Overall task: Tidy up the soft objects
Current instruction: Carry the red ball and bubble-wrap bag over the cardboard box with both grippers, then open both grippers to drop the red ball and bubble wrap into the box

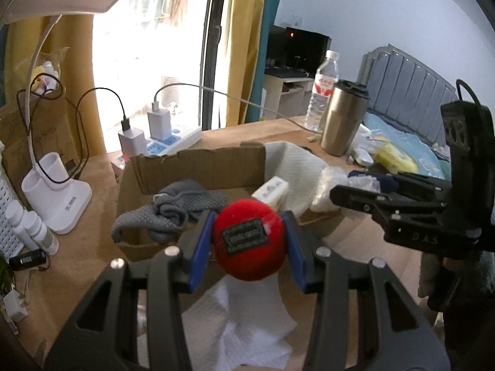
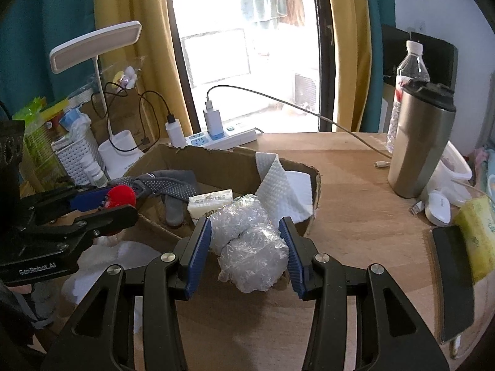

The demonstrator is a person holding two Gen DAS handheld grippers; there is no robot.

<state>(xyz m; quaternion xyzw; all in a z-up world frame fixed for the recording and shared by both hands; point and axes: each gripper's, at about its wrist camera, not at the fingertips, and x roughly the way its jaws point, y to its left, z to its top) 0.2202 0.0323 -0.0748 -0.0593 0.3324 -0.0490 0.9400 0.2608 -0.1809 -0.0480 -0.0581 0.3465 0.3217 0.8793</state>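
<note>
My left gripper (image 1: 249,244) is shut on a red plush ball (image 1: 249,242) with a dark label, held at the near rim of an open cardboard box (image 1: 191,164). The ball also shows in the right wrist view (image 2: 122,196). My right gripper (image 2: 246,247) is shut on a crumpled wad of clear bubble wrap (image 2: 247,244) over the box's near right corner (image 2: 315,191). Inside the box lie a grey knitted sock (image 1: 173,210), a small white packet (image 2: 210,204) and a white paper towel (image 2: 284,191).
A steel tumbler (image 2: 420,142), a water bottle (image 2: 410,71), a yellow sponge (image 2: 478,235) and a white mouse (image 2: 437,208) stand right. A power strip with chargers (image 2: 216,136), a desk lamp (image 2: 96,46) and a white basket (image 2: 79,157) stand behind and left. White tissue (image 1: 244,324) lies near me.
</note>
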